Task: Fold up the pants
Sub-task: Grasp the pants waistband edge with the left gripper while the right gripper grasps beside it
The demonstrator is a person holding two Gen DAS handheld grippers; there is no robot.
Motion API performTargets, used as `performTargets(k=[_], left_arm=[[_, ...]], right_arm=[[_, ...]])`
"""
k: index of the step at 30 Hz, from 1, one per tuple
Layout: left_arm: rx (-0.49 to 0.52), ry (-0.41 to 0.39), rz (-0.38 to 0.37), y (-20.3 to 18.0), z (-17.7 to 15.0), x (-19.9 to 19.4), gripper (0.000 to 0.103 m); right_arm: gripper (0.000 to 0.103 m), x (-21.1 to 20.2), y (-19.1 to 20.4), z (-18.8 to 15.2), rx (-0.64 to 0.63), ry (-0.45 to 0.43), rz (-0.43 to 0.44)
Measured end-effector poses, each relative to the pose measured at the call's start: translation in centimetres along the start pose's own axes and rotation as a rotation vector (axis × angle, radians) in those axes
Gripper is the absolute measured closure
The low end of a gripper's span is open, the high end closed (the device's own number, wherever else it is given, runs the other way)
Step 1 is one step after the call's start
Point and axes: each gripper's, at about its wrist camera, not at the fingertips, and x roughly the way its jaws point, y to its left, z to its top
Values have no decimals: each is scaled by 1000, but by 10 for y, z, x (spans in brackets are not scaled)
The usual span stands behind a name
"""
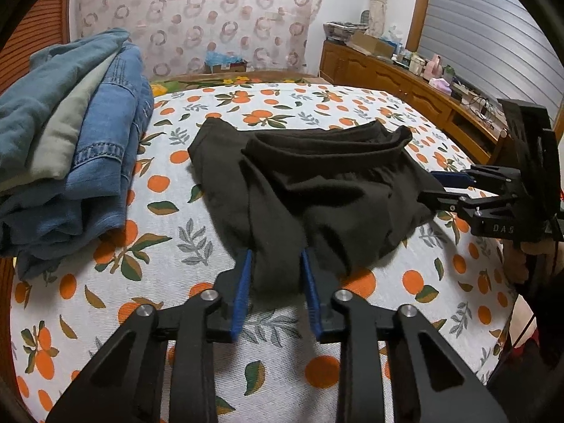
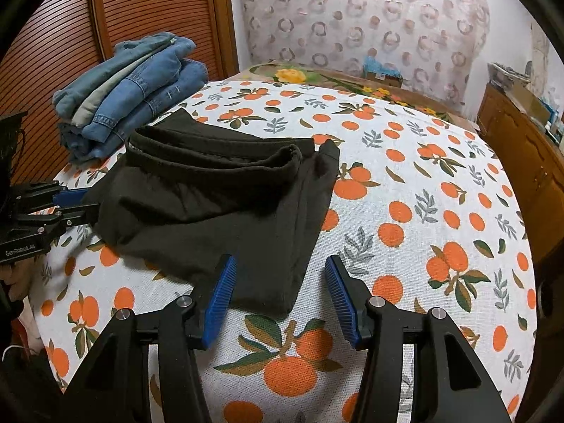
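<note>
Black pants (image 1: 335, 183) lie rumpled and partly folded on the orange-print bed sheet (image 1: 169, 246), waistband toward the far side. In the left wrist view my left gripper (image 1: 276, 252) is shut on a folded near edge of the pants, its blue pads pressing the cloth from both sides. The right gripper (image 1: 426, 186) reaches the pants' right edge. In the right wrist view the right gripper (image 2: 280, 259) stands open, straddling the near corner of the pants (image 2: 211, 204) with gaps on both sides. The left gripper (image 2: 92, 199) holds the pants' left edge.
A stack of folded denim clothes (image 1: 77, 141) (image 2: 134, 95) sits at the bed's far left, close to the pants. A wooden cabinet (image 1: 387, 74) (image 2: 521, 148) with clutter runs along the right. A slatted wooden panel (image 2: 141, 7) stands behind the stack.
</note>
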Motion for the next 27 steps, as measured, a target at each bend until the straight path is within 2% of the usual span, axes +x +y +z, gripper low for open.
performTargets(k=[1,2,4,6,15,27], left_arm=[[2,-1,0,0,1,0,84],[6,-5,0,-1,1,-1,88],[3,-20,-5,-1,3,-4,91],[-14,-47,-9,1,5,-10,93],[-11,-130,-50,-9,3,-59,93],[11,-72,-66,-25,-36,-74,93]], right_arm=[[69,-1,1,0,-6,-2,15],[73,-1,2,1,-13,-3,30],[89,-2,3,1,-21,-6,38],[93,-4,1,0,-15,-8,55],[94,-50,-1,-10,-7,-84,103],[94,-89,4,-54,-12,-80,153]])
